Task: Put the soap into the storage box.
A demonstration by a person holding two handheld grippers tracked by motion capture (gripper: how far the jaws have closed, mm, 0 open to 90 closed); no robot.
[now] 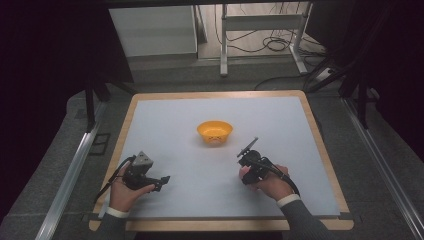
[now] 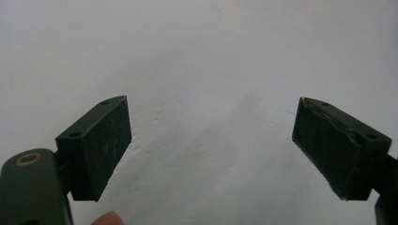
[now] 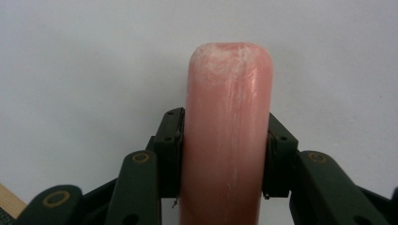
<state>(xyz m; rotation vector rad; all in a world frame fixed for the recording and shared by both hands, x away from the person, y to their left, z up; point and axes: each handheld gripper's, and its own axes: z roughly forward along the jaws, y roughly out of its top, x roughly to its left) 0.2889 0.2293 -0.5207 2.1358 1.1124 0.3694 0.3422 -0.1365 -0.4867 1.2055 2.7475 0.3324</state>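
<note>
A smooth pink cylinder with a rounded end, shaped like a sausage, runs lengthwise between the jaws in the right gripper view. My right gripper is shut on it, both pads pressing its sides just above the white table top. In the high view the right gripper sits low at the table's front right, a little in front of an orange bowl. My left gripper rests at the front left. Its jaws stand wide apart in the left gripper view, with bare table between them.
The white mat has a wooden border. The bowl stands near the middle and looks empty. Beyond the far edge are a table frame and cables on the floor, and metal rails flank the table.
</note>
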